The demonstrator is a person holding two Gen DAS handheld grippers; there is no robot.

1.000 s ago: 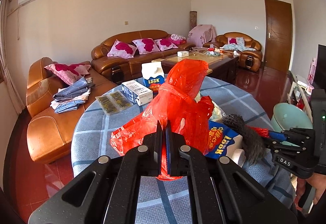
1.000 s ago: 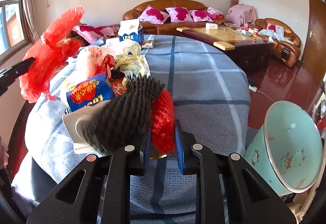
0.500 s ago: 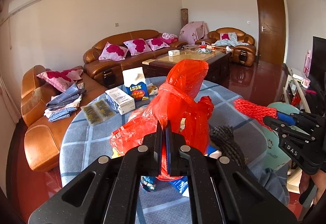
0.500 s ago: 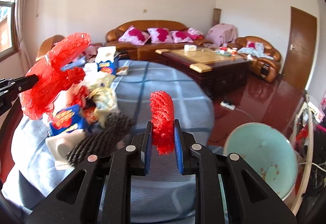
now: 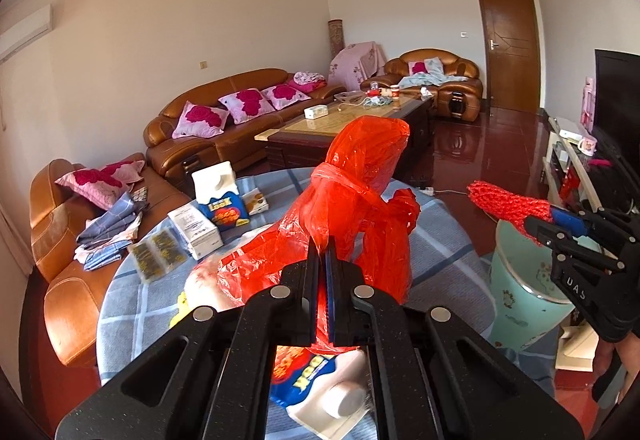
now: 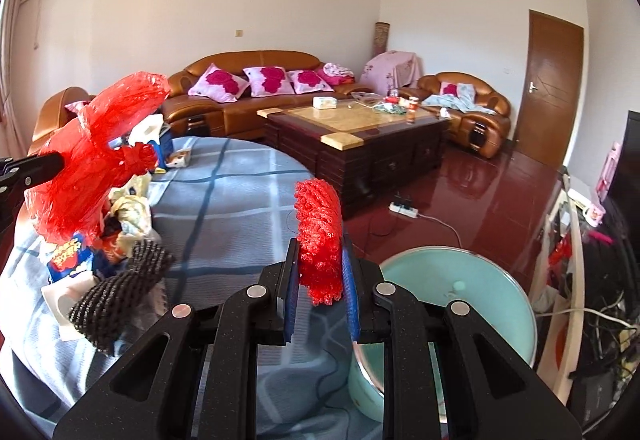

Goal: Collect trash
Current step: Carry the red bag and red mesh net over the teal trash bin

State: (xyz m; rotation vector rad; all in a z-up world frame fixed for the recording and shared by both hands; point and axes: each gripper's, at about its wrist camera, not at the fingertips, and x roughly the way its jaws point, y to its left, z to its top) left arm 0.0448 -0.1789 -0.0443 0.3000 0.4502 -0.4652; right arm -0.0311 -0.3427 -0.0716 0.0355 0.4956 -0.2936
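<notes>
Red plastic fills the middle of the scene: the left gripper (image 5: 322, 260) points slightly downward over the round table (image 5: 440, 264), its jaws pinched tight on a knotted red plastic bag (image 5: 360, 207) that stands crumpled and bunched above the fingers, its tied neck flaring into a puffed top. The film is thin, glossy and creased, and part of it drapes down over the litter on the tablecloth. Beneath the gripper lies a flattened blue and white carton (image 5: 316, 384) with a round white cap, beside pale crumpled wrappers (image 6: 130, 215) and a dark mesh sleeve (image 6: 120, 292).

To the right, the right gripper (image 6: 320, 280) is held out past the table's edge, tilted a little downward, its blue-padded jaws clamped on a wad of red foam netting (image 6: 320, 236). The netting is knobbly and coarse, sticking up above the fingers in a curved lump. It hangs above the rim of a pale green bin (image 6: 496, 304) that stands on the dark red floor just beside the table.

Farther back on the table stand an upright milk carton (image 5: 220, 195), a white box (image 5: 196, 232) and flat packets (image 5: 158, 252)
</notes>
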